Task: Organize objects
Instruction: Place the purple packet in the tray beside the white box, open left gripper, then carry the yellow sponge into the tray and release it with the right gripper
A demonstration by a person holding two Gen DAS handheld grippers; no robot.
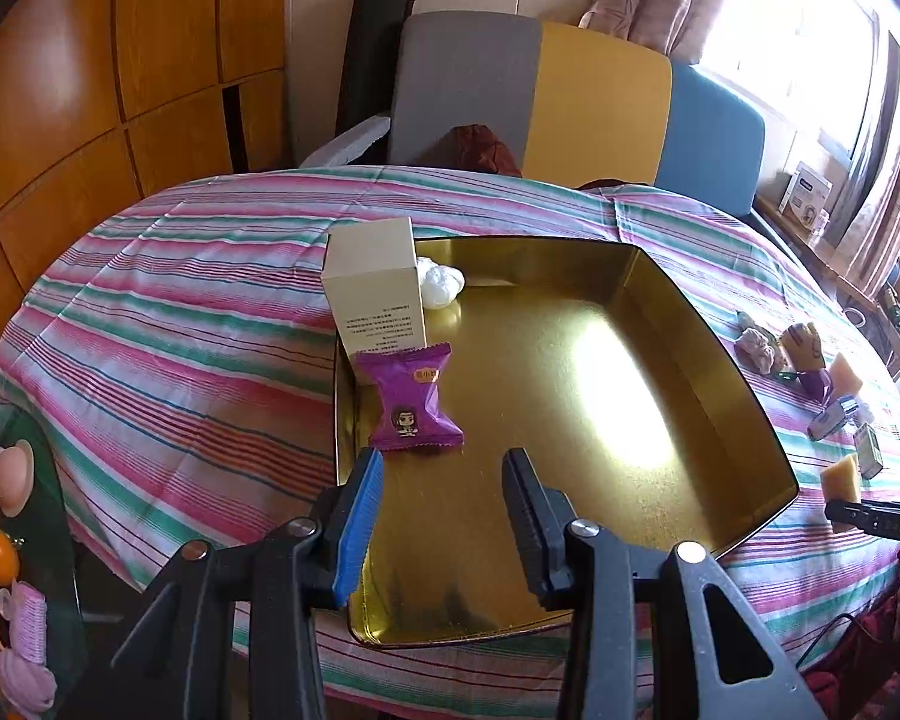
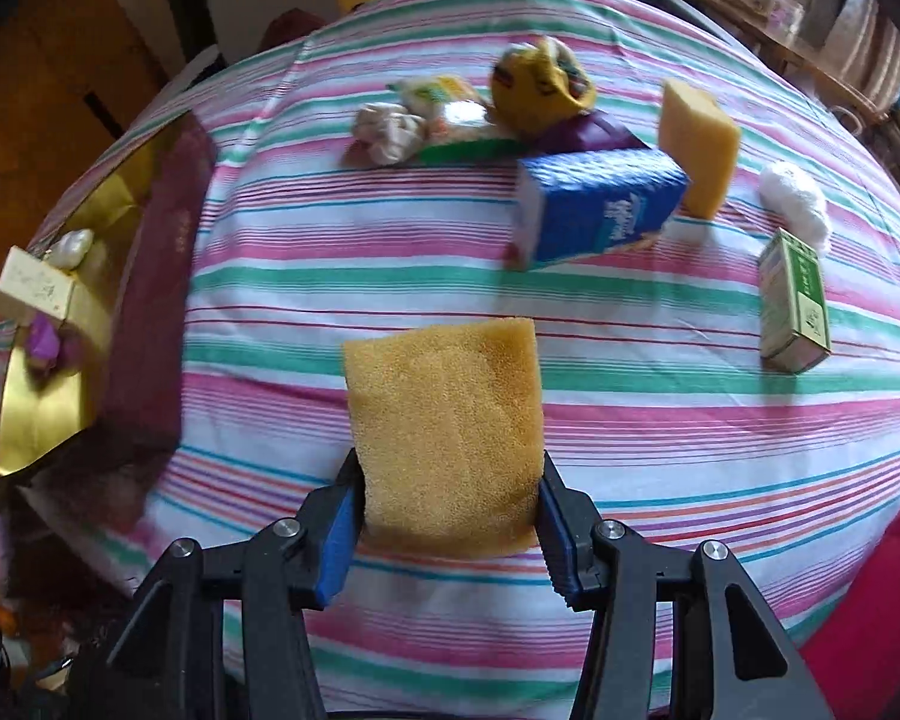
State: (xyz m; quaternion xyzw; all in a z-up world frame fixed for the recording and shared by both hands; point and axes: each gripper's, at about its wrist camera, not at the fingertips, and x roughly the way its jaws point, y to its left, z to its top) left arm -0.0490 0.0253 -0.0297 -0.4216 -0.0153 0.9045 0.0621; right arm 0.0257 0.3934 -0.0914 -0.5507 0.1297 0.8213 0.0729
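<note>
Right gripper [image 2: 450, 495] was clamped on a yellow sponge [image 2: 444, 426], held above the striped table [image 2: 630, 420], pads biting both sides of the foam. Left gripper [image 1: 444, 480] was spread wide with nothing in it, hovering over the near end of the gold tray [image 1: 570, 390].

Tray status: 3 items in, all lined up along its left edge.
- cream box [image 1: 375, 294], upright at the far left corner
- white puff [image 1: 441, 282] just behind the box
- purple packet [image 1: 411, 399] lying flat, touching the box's near side

Rest of the tray floor was bare.

Left on the table, right of the tray:
- 2nd sponge [image 2: 696, 147], standing on edge
- blue tissue pack [image 2: 600, 210], touching that sponge
- green carton [image 2: 795, 306], upright, apart from the rest
- white fluff [image 2: 795, 204] near the far right edge
- pile at the far side: yellow wrapper [image 2: 540, 87], crumpled cloth [image 2: 390, 132], a purple item half hidden under the wrapper, plus some packet I couldn't identify

Judgement: under halfway. 3 placed, 1 in transit, roughly 7 or 8 to go. Likely next was the held sponge going left into the tray. Right view was motion-blurred on the tray side, so exact clearance to the tray wall couldn't be read.
</note>
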